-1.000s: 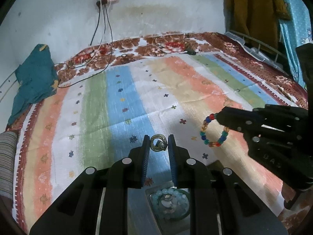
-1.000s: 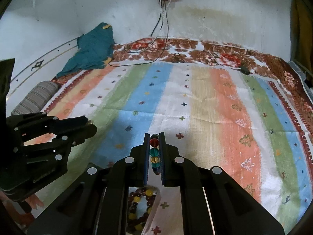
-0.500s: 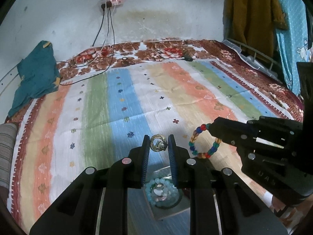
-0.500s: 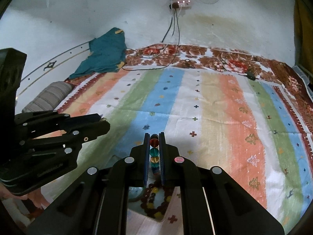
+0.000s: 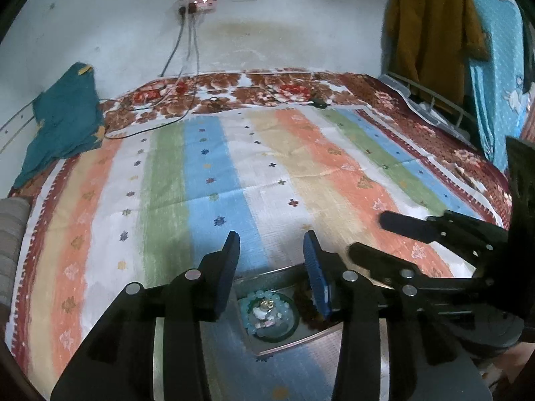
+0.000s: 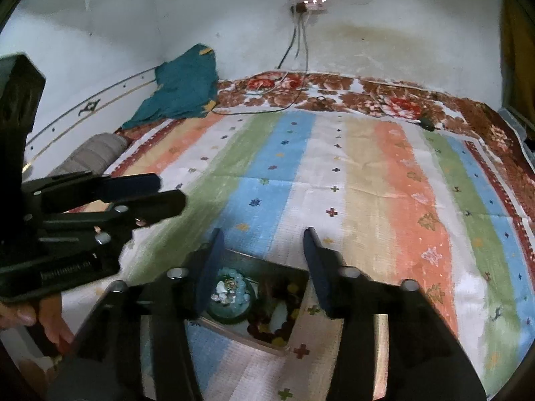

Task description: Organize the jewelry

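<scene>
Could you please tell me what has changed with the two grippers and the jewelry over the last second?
Both grippers opened. The left gripper let go of the small ring, which now appears to lie inside the pale bead bracelet in the tray. The right gripper released the colorful bead bracelet, apparently into the tray. Both had moved over the tray. The striped bedspread stayed put.

My left gripper (image 5: 271, 250): matt black plastic with bright metal screw heads, its fingers (image 5: 316, 267) faced with ribbed blue rubbery pads; my right gripper (image 6: 262, 250) is of the same matt black plastic and metal fittings. Tray (image 6: 234, 257): dull grey metal with a smooth brushed look, holding glossy pale-blue beads (image 5: 267, 305) and polished dark brown and yellow beads (image 6: 277, 324). Bedspread (image 5: 234, 173): coarse woven cloth, matt, striped, lying against a rough, stained plaster wall (image 5: 284, 26).
</scene>
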`<state>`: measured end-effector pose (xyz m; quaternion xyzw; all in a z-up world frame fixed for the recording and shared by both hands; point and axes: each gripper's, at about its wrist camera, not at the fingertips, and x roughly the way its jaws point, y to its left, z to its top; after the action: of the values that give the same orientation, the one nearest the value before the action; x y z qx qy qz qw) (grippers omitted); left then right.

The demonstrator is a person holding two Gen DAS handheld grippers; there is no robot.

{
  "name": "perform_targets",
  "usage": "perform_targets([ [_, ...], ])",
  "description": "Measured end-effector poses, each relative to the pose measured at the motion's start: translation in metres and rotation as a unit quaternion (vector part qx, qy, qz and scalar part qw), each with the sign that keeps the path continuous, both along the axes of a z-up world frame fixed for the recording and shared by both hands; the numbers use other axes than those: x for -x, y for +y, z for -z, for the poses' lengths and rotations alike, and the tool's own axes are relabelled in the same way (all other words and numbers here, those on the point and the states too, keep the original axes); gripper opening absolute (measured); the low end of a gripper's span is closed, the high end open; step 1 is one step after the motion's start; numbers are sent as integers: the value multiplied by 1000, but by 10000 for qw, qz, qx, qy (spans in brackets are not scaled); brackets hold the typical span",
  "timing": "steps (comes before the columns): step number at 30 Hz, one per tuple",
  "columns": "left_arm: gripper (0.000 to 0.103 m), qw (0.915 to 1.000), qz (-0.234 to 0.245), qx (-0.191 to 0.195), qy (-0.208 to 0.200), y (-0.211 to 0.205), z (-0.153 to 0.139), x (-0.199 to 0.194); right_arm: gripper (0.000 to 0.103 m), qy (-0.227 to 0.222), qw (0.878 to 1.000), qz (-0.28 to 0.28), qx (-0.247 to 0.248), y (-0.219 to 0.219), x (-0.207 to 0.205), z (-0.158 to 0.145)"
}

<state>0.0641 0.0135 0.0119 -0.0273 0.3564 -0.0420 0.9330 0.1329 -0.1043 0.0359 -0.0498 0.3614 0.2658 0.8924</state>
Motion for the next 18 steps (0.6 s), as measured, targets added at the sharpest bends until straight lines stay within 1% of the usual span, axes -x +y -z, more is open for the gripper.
perform_targets([
  [1,48,10000,-27,26,-7,0,-1,2,50,11,10000,31,16,-2,1,0],
  [4,49,10000,-68,66,-5,3,-2,8,50,9,9998,118,141,-8,3,2],
  [8,53,10000,-39,59,27,3,-1,15,50,67,9997,166,141,-15,7,2],
  [11,57,10000,-8,19,30,1,-1,19,55,97,9997,202,109,-20,12,2],
  [14,64,10000,-1,42,51,1,-1,22,59,92,9997,223,75,-27,18,0],
  [16,73,10000,20,24,42,0,-1,27,64,52,9997,217,52,-29,23,-3],
  [17,76,10000,25,-8,22,-1,-2,29,66,27,9997,217,49,-30,25,-4],
  [18,80,10000,33,-44,4,-1,-2,32,69,-20,9998,215,53,-32,28,-6],
])
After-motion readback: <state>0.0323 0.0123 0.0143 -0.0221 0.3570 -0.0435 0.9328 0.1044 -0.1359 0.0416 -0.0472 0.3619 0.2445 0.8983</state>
